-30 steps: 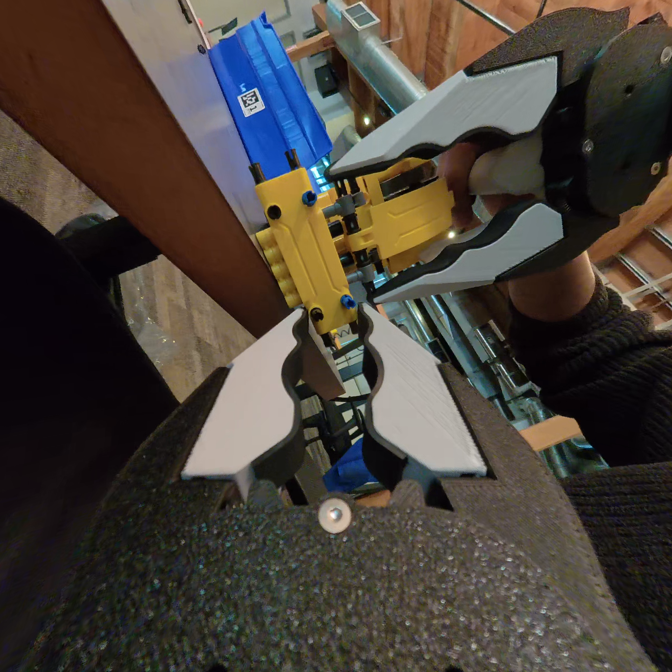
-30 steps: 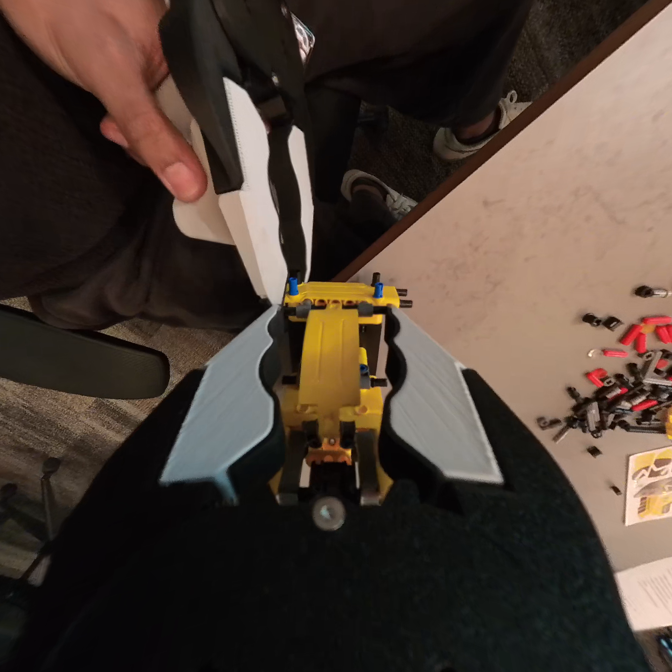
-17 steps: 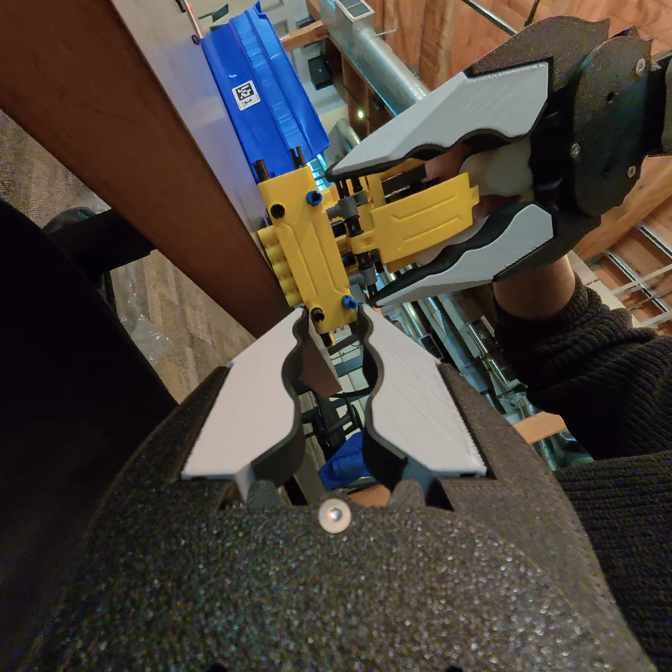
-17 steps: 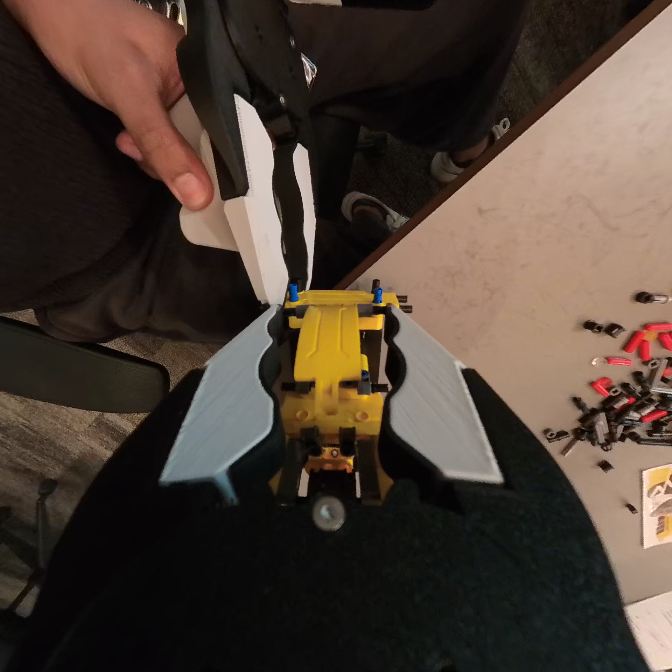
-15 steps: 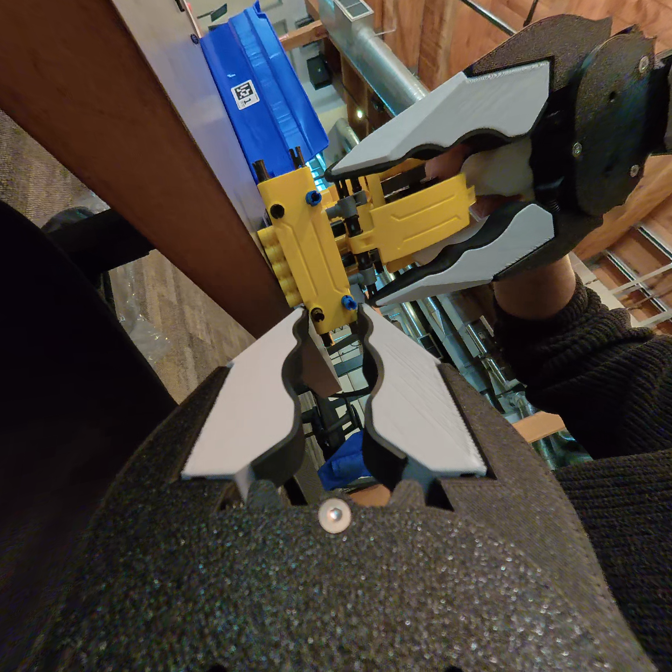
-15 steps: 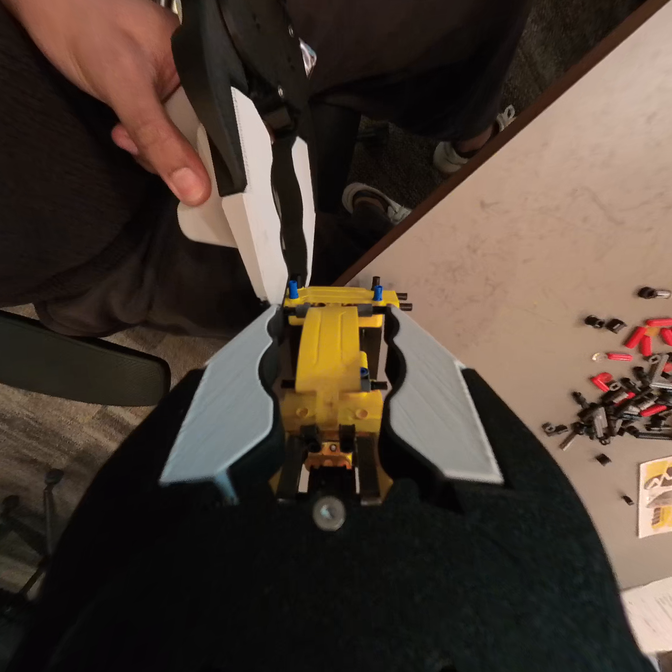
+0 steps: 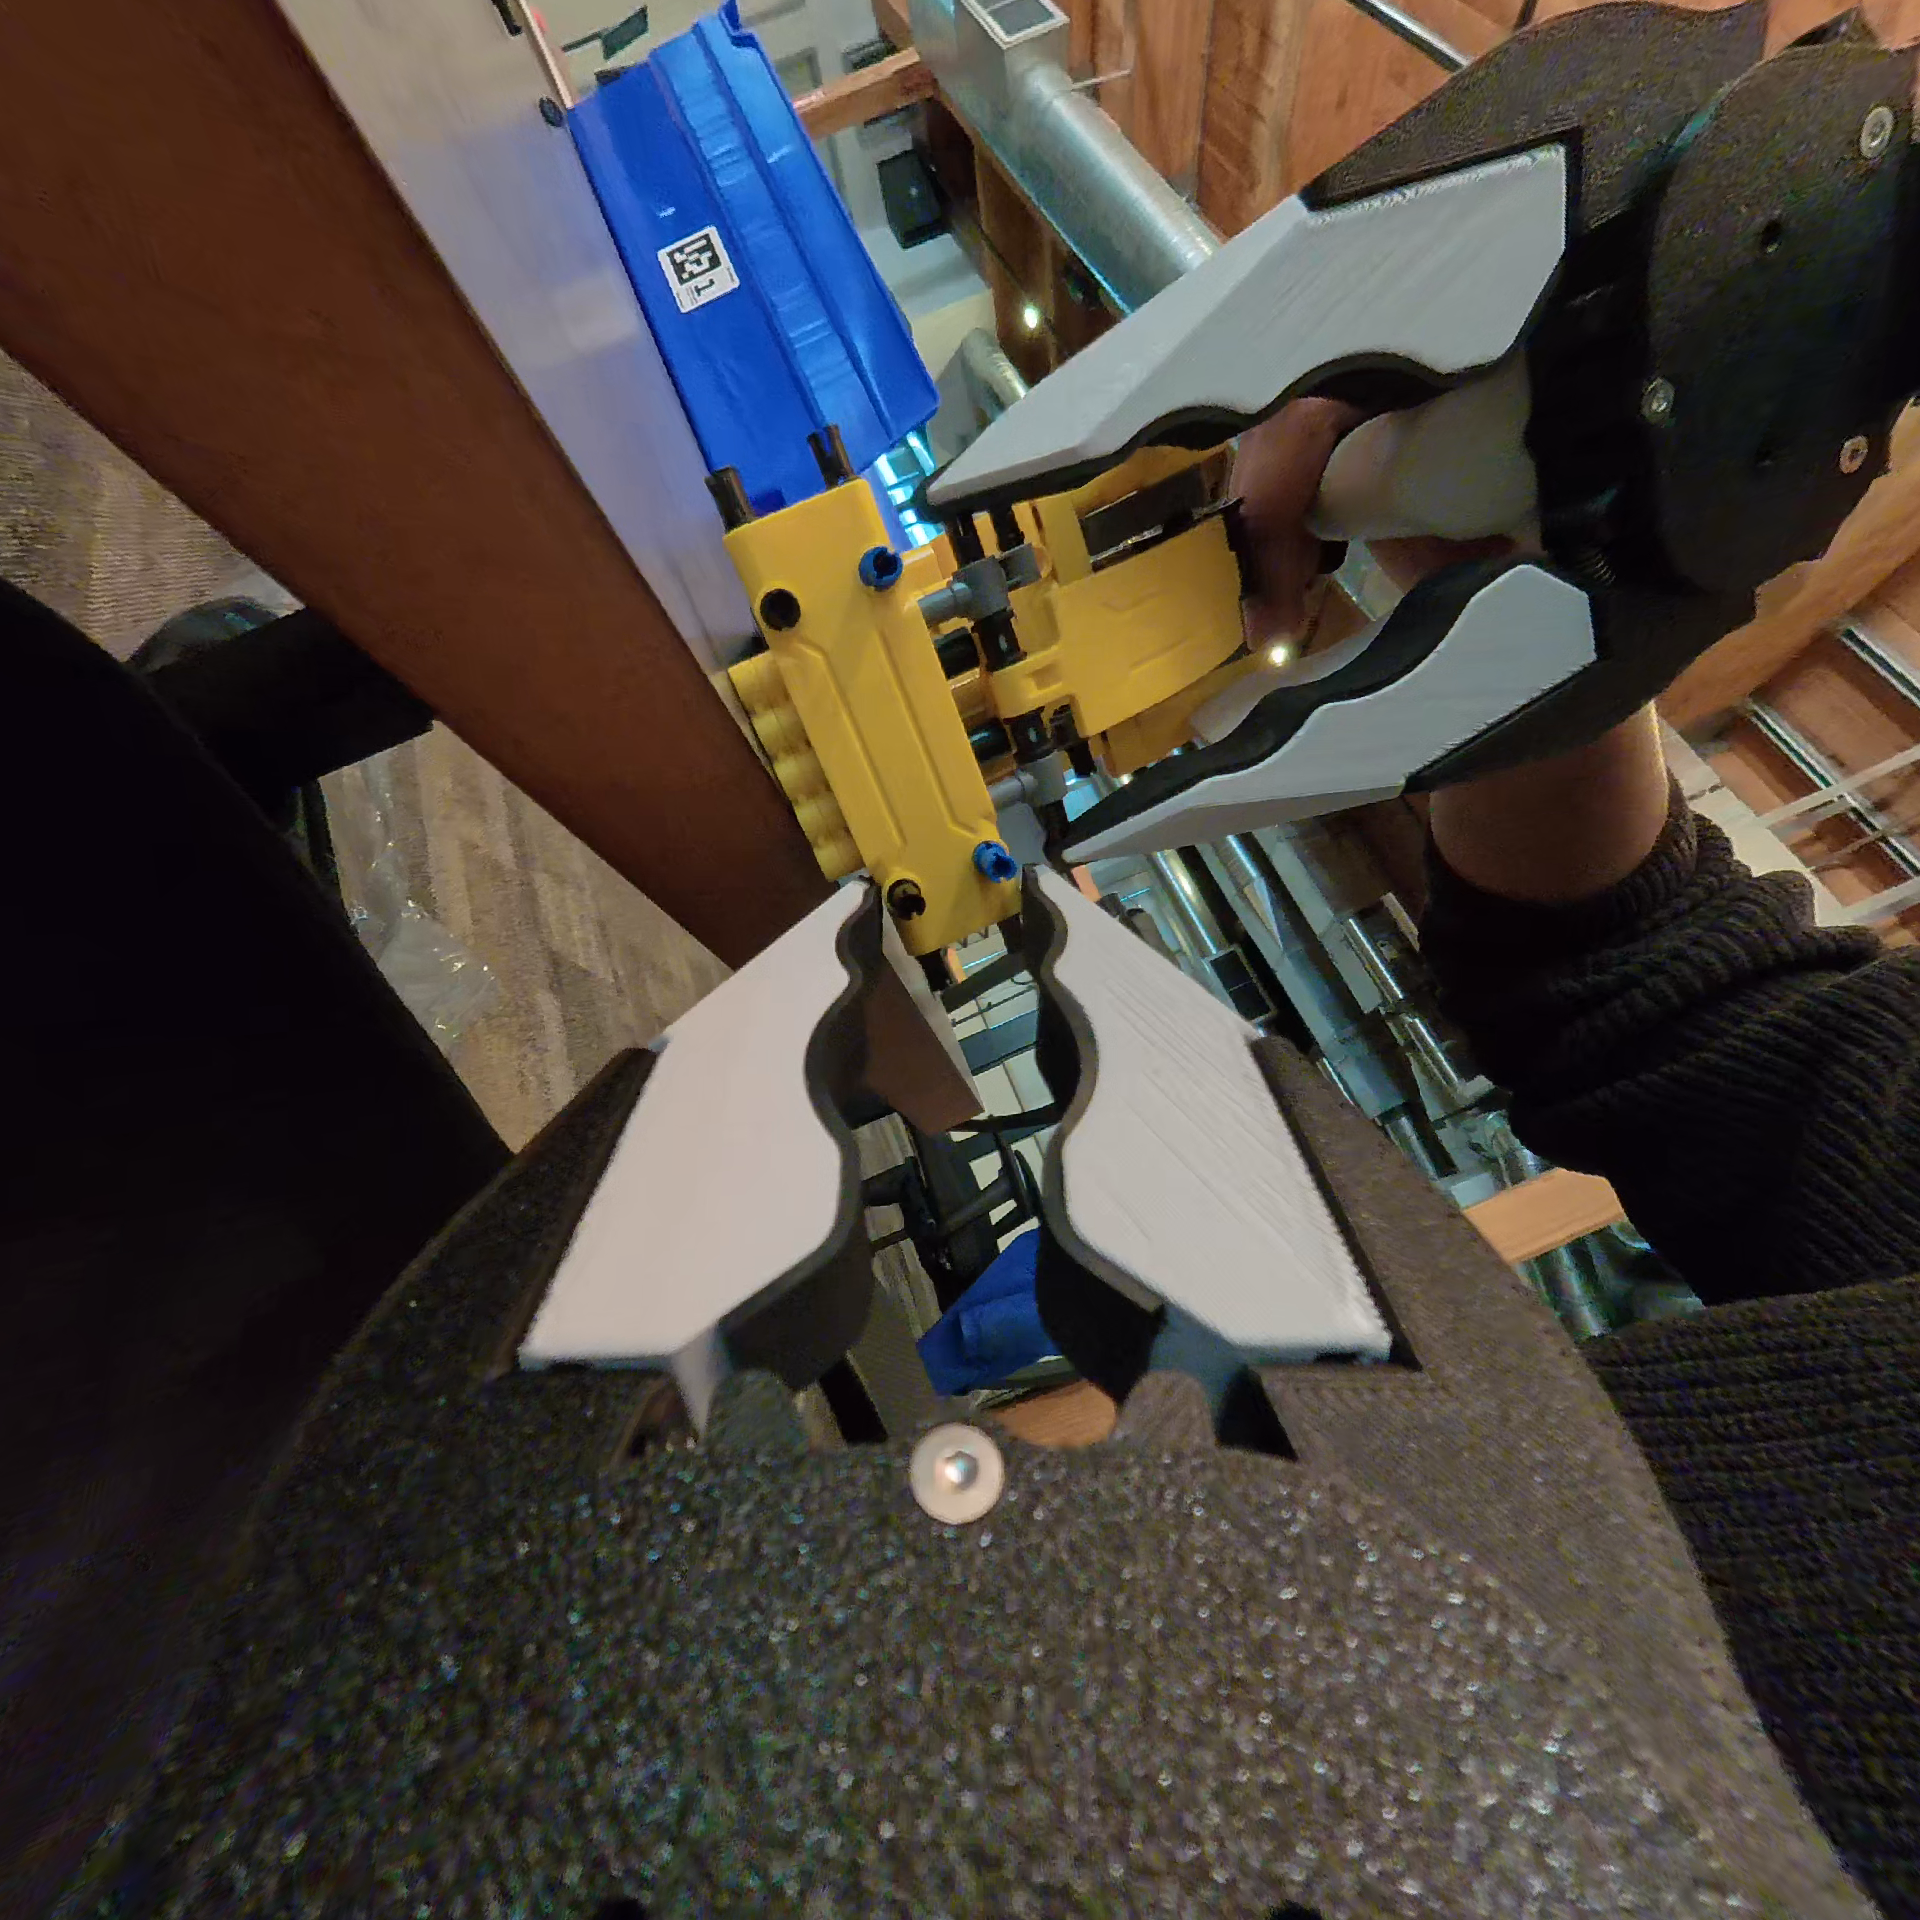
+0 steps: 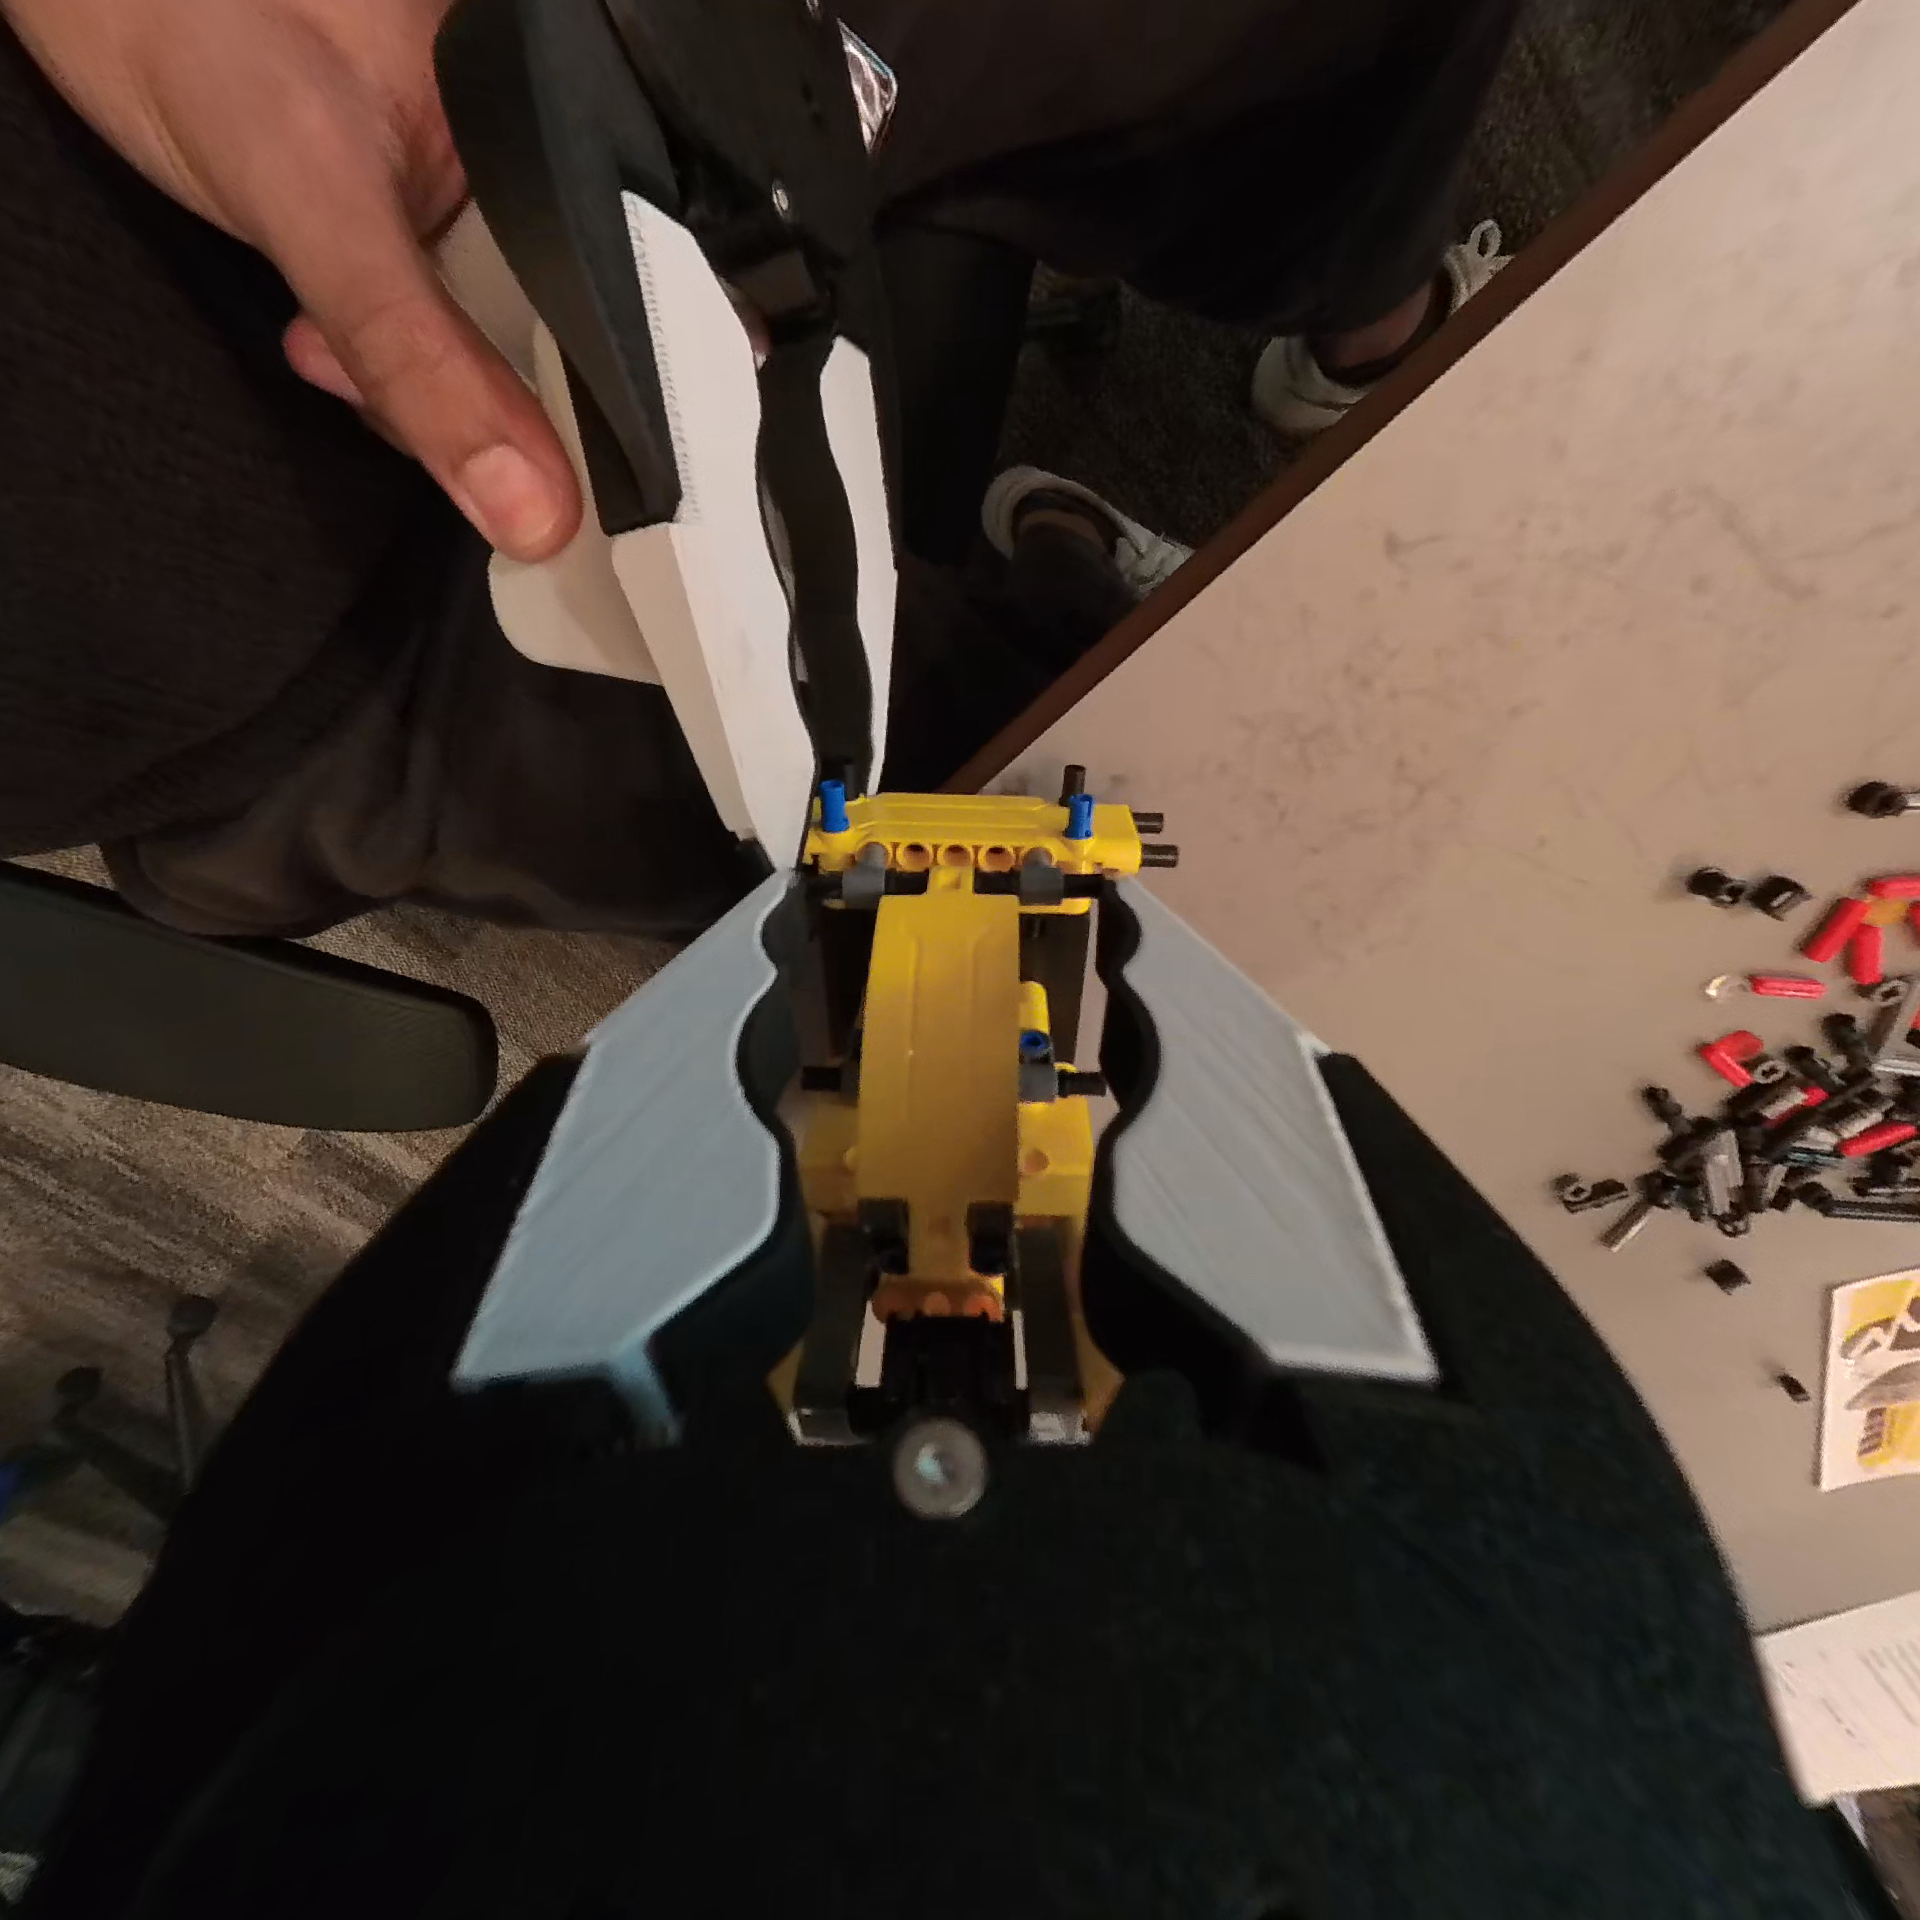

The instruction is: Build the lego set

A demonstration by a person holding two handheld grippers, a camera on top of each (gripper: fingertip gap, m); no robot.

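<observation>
A yellow brick-built model (image 7: 883,727) with blue and black pins is held in the air between both grippers, beside the table edge. My left gripper (image 7: 951,899) is shut on the lower end of the model's long yellow front panel. My right gripper (image 8: 951,883) is shut on the model's body (image 8: 945,1049), which lies lengthwise between its fingers. In the left wrist view the right gripper (image 7: 1003,665) comes in from the upper right. In the right wrist view the left gripper (image 8: 836,774) comes in from above, with a hand (image 8: 343,260) on it.
The beige table (image 8: 1455,623) has a pile of red and black loose parts (image 8: 1818,1122), a booklet (image 8: 1870,1371) and paper sheets (image 8: 1849,1683) at the right. A chair armrest (image 8: 208,1018) and shoes (image 8: 1081,540) are below. A blue bin (image 7: 748,260) stands behind the table's brown edge (image 7: 312,416).
Both grippers keep their hold. The right gripper and the model have rocked slightly, and the model's front panel now shows more of its holed side in the right wrist view.
</observation>
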